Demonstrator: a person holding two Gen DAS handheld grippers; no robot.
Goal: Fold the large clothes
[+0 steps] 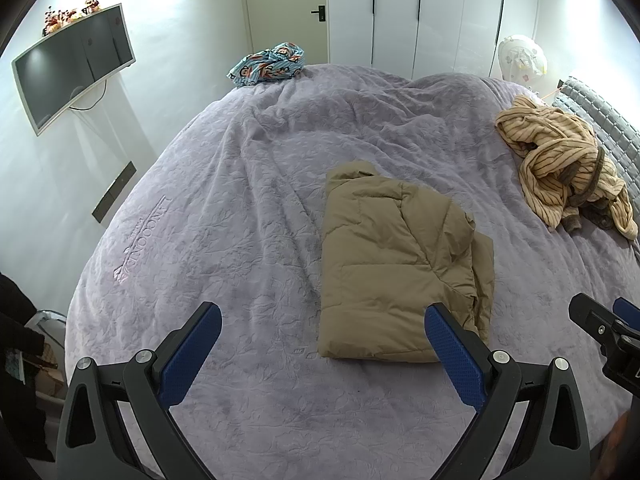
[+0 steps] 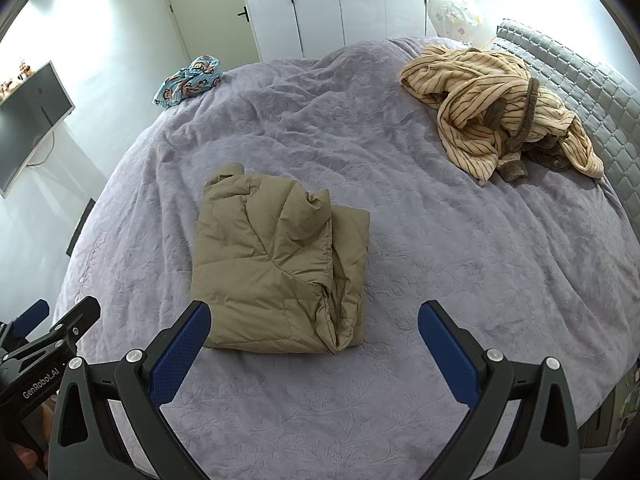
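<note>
A tan puffer jacket (image 1: pixel 396 268) (image 2: pixel 276 268) lies folded into a compact rectangle on the purple bedspread (image 1: pixel 240 220) (image 2: pixel 440 248). My left gripper (image 1: pixel 322 316) hovers open just in front of the jacket's near edge, nothing between its blue pads. My right gripper (image 2: pixel 314 314) is open too, with its left finger over the jacket's near left corner and touching nothing. In the left wrist view the right gripper shows at the right edge (image 1: pixel 608 320). The left gripper appears at the lower left (image 2: pixel 48 320) of the right wrist view.
A crumpled beige striped robe (image 1: pixel 560 168) (image 2: pixel 500 112) lies near the grey quilted headboard (image 2: pixel 580 80). A blue patterned garment (image 1: pixel 268 64) (image 2: pixel 188 80) sits at the bed's far edge. A TV (image 1: pixel 72 68) hangs on the left wall; white wardrobes (image 1: pixel 416 12) stand behind.
</note>
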